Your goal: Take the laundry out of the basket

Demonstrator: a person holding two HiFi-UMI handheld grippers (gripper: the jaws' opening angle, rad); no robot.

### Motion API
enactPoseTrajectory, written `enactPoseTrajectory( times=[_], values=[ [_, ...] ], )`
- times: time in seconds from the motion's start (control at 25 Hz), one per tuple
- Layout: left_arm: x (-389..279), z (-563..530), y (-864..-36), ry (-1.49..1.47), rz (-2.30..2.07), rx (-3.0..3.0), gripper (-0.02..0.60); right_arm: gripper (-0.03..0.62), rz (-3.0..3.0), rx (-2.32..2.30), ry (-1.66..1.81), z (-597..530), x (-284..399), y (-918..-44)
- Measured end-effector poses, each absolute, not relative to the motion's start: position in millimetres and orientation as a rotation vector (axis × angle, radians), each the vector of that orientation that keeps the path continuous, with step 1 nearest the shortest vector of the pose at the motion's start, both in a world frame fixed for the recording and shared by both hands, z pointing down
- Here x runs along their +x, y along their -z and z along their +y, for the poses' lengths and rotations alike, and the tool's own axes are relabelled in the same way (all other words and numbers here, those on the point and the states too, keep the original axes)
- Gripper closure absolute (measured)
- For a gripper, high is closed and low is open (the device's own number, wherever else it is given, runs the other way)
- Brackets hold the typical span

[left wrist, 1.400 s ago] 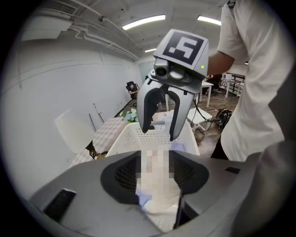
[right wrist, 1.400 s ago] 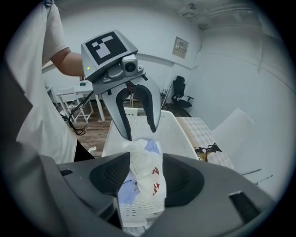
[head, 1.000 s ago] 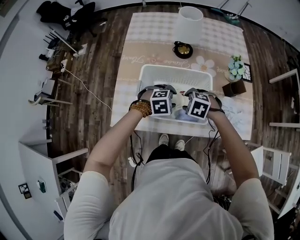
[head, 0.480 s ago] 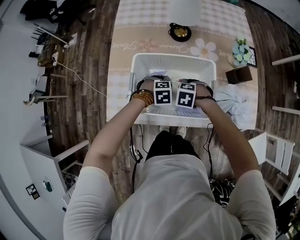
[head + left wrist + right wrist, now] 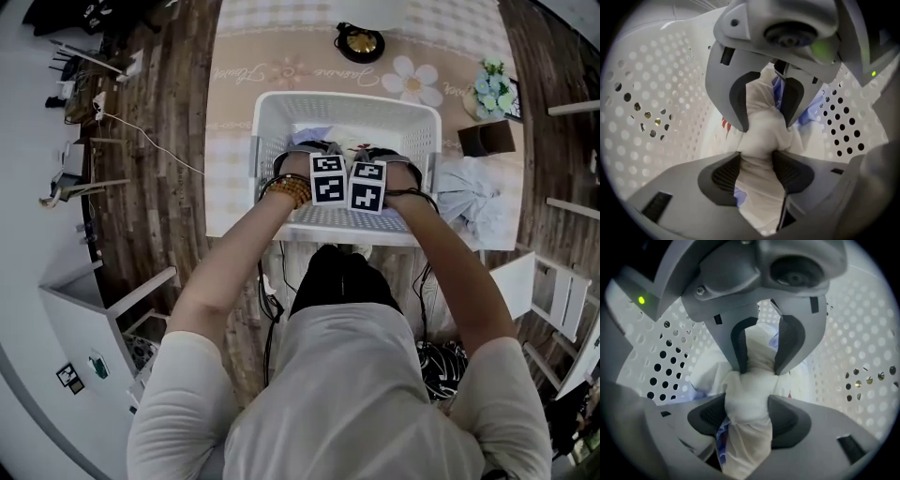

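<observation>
The laundry (image 5: 761, 136), a white garment bunched up with a light blue piece (image 5: 808, 110) under it, lies in the bottom of the white perforated basket (image 5: 261, 141), which stands on the table (image 5: 234, 187) right in front of the person. Both grippers point down into the basket, close side by side and facing each other over the same white bundle. The left gripper (image 5: 756, 164) has its jaws spread wide, and they have just been opening. A fold of the white cloth rises between its pads and fills the gap, but I judge it is not yet squeezed. The right gripper (image 5: 747, 408) is the same: wide jaws that have just been opening, with a thick white fold standing between the pads. So the cloth is directly below and between the jaws. The bundle seems to run from one gripper to the other, and neither hand is clearly nearer. The coming move probably needs only closing and lifting. The head view shows only the marker cubes and the basket rim, not the jaws. Only the gripper views show the cloth inside them.
</observation>
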State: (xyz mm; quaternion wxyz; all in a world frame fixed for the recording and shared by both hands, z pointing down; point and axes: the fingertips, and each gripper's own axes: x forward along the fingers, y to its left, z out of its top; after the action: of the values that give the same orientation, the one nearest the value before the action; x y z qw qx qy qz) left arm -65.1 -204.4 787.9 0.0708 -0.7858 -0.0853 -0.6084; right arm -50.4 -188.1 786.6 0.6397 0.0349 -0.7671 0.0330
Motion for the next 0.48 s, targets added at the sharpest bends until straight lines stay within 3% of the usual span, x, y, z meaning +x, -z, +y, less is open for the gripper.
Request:
enactPoseTrajectory(
  times=[0.12,0.36,0.48],
  values=[
    [-64.8,-202.6,-791.1,1.827,-0.285,-2.346,0.344,0.324,-1.758,0.090,-0.077,-189.2,-50.4,-788.9],
    [-65.9,-197.1,-784.3,1.827,-0.307,-2.356,0.485,0.437,-1.780,0.094,-0.120,-191.1,-50.8,-778.3],
    [-68.6,-197.7,-773.9,1.840,-0.295,-2.371,0.509,0.491,-1.794,0.107,-0.101,-193.6,-55.6,-761.1]
  ],
)
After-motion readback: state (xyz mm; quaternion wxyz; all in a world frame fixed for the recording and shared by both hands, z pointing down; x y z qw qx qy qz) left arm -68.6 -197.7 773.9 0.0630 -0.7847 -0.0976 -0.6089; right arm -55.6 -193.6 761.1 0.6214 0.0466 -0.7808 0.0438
